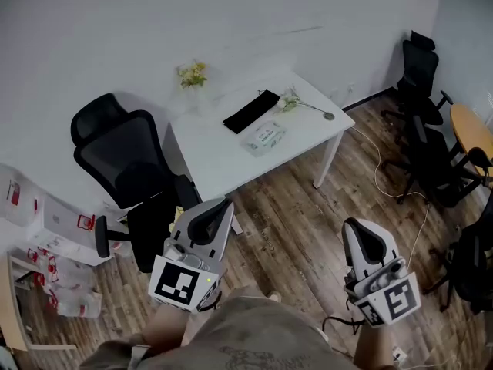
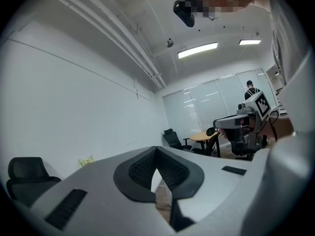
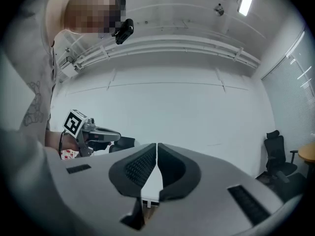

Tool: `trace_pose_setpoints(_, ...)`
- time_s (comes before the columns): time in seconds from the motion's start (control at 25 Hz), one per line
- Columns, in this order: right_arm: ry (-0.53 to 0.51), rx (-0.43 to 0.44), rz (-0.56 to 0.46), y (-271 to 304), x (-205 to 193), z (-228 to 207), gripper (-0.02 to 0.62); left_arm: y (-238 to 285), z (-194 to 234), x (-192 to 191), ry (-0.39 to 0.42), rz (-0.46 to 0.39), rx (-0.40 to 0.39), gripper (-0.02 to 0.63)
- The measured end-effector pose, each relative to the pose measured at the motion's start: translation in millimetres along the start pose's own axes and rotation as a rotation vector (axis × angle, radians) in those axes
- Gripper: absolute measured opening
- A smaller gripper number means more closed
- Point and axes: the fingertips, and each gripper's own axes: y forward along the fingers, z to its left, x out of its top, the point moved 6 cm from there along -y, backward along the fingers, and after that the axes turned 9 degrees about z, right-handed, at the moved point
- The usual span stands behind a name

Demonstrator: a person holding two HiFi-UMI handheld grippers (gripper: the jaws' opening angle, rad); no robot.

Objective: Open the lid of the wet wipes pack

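Nearest, the left hand-held gripper (image 1: 219, 206) and the right hand-held gripper (image 1: 356, 228) are held level above a wooden floor (image 1: 296, 218), each with its jaws closed together and nothing between them. A black office chair (image 1: 127, 168) is seen beyond the left one, at the left end of a white surface (image 1: 216, 156). On that surface the wet wipes pack (image 1: 264, 138) is laid flat, well apart from both grippers. Just behind it lie a black case (image 1: 251, 111) and a flower sprig (image 1: 291, 102). Beyond, a white wall (image 1: 115, 29) is seen, with more black chairs (image 1: 420, 75) at the right.
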Motion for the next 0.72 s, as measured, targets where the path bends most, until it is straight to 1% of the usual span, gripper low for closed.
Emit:
trace_pose_setpoints(0.12, 0.015, -0.006, -0.006, 2.8, -1.1, -5.1, 0.035, 4.2, 0.5, 0.7, 0.001, 0.008, 0.003, 0.015)
trace_pose_setpoints(0.24, 0.039, -0.04, -0.037, 7.4, 1.6, -11.8, 0.037, 8.6, 5.2, 1.3, 0.0, 0.012, 0.007, 0.015)
trace_pose_setpoints(0.28, 0.045, -0.052, -0.049, 9.1, 2.2, -14.4, 0.049, 10.6, 6.8, 0.9, 0.0, 0.013, 0.01, 0.015)
trace_pose_setpoints(0.36, 0.054, -0.06, -0.059, 13.4, 2.1, -19.4, 0.168, 15.4, 9.7, -0.8, -0.002, 0.013, 0.013, 0.015)
trace_pose_setpoints(0.4, 0.055, -0.058, -0.058, 16.4, 1.4, -21.6, 0.192, 18.5, 11.6, -2.1, -0.004, 0.015, 0.014, 0.015)
trace_pose_setpoints(0.72, 0.038, -0.041, -0.002, 61.3, -10.6, -42.9, 0.198, 64.4, 39.5, -13.6, -0.016, 0.026, -0.001, 0.015)
